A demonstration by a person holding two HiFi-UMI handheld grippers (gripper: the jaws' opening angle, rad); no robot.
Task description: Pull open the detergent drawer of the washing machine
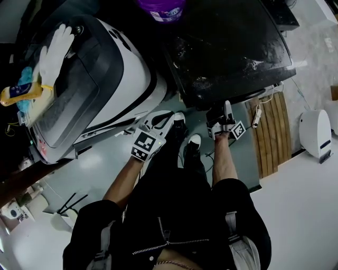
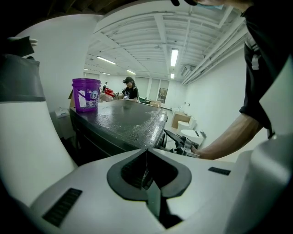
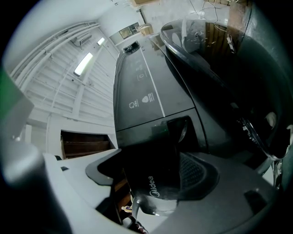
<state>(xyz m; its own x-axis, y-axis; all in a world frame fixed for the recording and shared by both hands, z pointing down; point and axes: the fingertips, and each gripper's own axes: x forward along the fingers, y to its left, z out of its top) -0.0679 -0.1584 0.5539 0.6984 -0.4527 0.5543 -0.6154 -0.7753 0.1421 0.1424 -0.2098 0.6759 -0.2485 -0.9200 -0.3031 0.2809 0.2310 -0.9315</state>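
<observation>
The detergent drawer (image 3: pixel 153 183), a dark front marked Midea, sits at the end of the washing machine's (image 1: pixel 232 47) front panel and fills the middle of the right gripper view. The right gripper (image 1: pixel 221 113) has its jaws wide apart, one on each side of that drawer front. The ribbed pad at 3 o'clock lies just beside the drawer, and no firm clamp shows. In the head view this gripper is at the 6 o'clock edge of the machine's black, speckled top.

A purple bucket (image 1: pixel 161 8) stands on the machine's top at its 11 o'clock corner. At 9 o'clock of the machine, just beside it, is a white appliance (image 1: pixel 132 79) with a dark lid. A white glove (image 1: pixel 55 52), a blue cloth (image 1: pixel 24 79) and a yellow bottle (image 1: pixel 18 94) lie on that lid.

The left gripper (image 2: pixel 146 151) is at 9 o'clock of the right one, apart from both machines. Its jaws are closed tip to tip with nothing between them. The person's shoes (image 1: pixel 193 143) stand on the floor (image 1: pixel 296 211) between the two grippers, close under the machine's front.

At 3 o'clock of the right gripper a white cable (image 1: pixel 257 116) hangs beside a slatted wooden board (image 1: pixel 272 134), and further out at 3 o'clock sits a white unit (image 1: pixel 317 132). In the left gripper view another person (image 2: pixel 130 89) stands far off at 12 o'clock, beyond the machine's top
</observation>
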